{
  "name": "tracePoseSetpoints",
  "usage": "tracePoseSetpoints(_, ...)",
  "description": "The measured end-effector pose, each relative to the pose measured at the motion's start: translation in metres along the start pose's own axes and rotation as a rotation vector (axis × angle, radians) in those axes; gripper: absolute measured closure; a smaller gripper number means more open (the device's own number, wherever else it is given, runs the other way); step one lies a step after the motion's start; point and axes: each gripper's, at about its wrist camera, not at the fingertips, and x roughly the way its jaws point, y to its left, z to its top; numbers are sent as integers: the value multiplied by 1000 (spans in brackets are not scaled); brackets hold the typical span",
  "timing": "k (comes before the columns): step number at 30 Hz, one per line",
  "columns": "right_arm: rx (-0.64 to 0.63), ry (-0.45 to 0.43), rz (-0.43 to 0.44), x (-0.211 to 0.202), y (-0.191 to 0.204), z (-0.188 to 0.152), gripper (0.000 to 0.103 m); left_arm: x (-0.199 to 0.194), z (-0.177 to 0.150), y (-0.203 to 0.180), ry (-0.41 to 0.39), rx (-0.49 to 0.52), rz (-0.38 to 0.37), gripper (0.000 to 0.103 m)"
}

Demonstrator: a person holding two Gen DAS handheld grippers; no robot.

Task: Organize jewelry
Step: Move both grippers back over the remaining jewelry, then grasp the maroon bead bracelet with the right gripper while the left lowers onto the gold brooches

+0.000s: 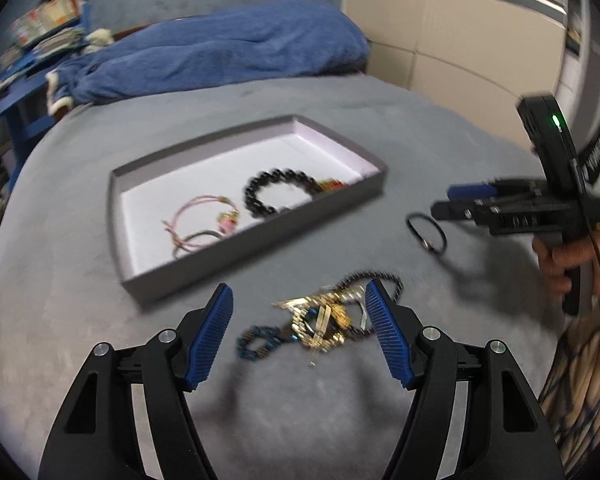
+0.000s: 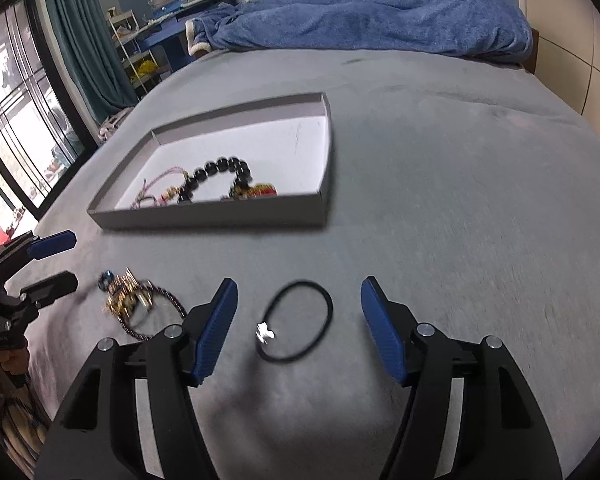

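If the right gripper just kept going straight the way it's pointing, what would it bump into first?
Most likely the thin black cord bracelet, lying on the grey bedspread between the open right gripper fingers. Beyond it stands the grey tray, though depth is hard to judge.

Blue blanket (image 2: 380, 12) bunched on the grey bed (image 2: 460, 160) (far end); teal curtain (image 2: 80, 40) beside the window (image 2: 12, 120).

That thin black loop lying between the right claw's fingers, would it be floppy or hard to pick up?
The black cord bracelet looks thin and lies flat on the grey bedspread, so it will probably droop if pinched at one side. It seems light. Being so low, the open right claw may catch fabric too.
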Motion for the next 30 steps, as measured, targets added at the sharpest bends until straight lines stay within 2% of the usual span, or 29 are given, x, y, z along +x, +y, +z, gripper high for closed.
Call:
tracePoseSetpoints(6, -17, 14, -4, 3, 1, -4, 39, 6, -3, -18, 17, 63, -26, 33)
tracePoseSetpoints(10, -20, 35, -13, 8, -2, -7, 39, 13, -5, -25, 40, 98, -16, 33)
tracePoseSetpoints(17, -17, 31, -4, 8, -2, -6, 39, 25, -7, -24, 85, 107, -5, 34)
tracePoseSetpoints(20, -19, 33, -1, 10, -1, -5, 39, 34, -8, -23, 114, 106, 1, 42)
tracePoseSetpoints(22, -20, 33, 0, 10, -1, -5, 39, 40, -10, -21, 142, 105, 7, 60)
tracePoseSetpoints(24, -15, 34, 0, 10, -2, -6, 39, 40, -10, -20, 144, 107, 6, 63)
tracePoseSetpoints(30, -2, 27, 4, 9, -4, -5, 39, 19, -8, -21, 78, 99, -11, 63)
